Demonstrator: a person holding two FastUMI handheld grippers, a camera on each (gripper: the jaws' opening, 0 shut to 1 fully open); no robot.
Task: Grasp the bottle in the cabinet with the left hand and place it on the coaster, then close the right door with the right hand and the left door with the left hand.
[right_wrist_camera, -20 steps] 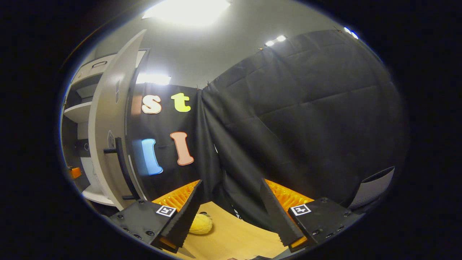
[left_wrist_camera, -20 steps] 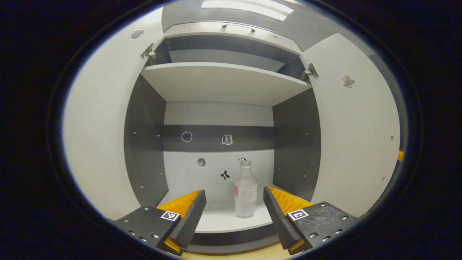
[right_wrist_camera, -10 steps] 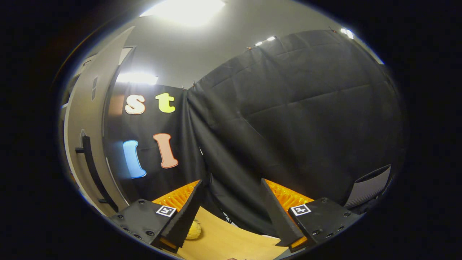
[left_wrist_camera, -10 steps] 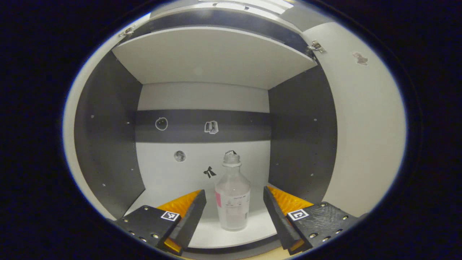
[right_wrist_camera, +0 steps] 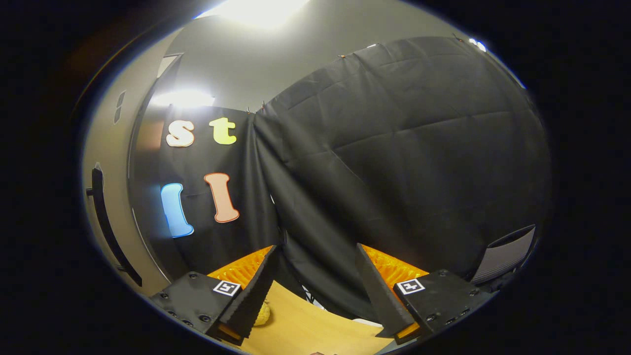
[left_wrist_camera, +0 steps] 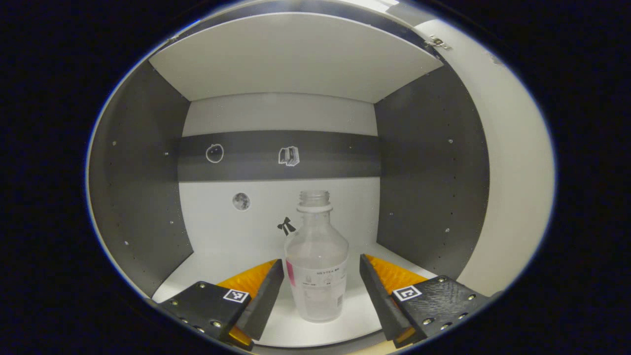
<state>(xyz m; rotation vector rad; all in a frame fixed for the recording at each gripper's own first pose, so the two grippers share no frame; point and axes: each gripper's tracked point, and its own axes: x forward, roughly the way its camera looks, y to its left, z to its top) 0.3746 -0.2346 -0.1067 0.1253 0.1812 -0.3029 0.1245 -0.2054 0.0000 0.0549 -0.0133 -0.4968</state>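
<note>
Inside the cabinet (left_wrist_camera: 138, 172), on its bottom shelf (left_wrist_camera: 212, 268), the bottle (left_wrist_camera: 316, 261) stands upright toward the shelf's front edge and a little right of its middle, clear of both side walls. Judging from that, none of the task is finished: the bottle is not yet gripped, it has yet to go to the coaster, and both doors remain to be shut. The right door (left_wrist_camera: 512, 162) stands swung open at the cabinet's right side in the left gripper view, and in the right gripper view it shows at the left edge with its dark handle (right_wrist_camera: 106, 224). The left gripper (left_wrist_camera: 321, 283) has its fingers spread wide on either side of the bottle's lower body, with a gap on each side, so the grasp looks about to begin. The right gripper (right_wrist_camera: 315, 288) hangs above the desk (right_wrist_camera: 296, 328) with its fingers apart and nothing between them. A small yellow thing (right_wrist_camera: 262, 313) lies on the desk behind its left finger. The bottle is clear and thin-walled with a narrow neck, an open uncapped mouth, and a label with a pink strip on its lower half; it looks empty and light
</note>
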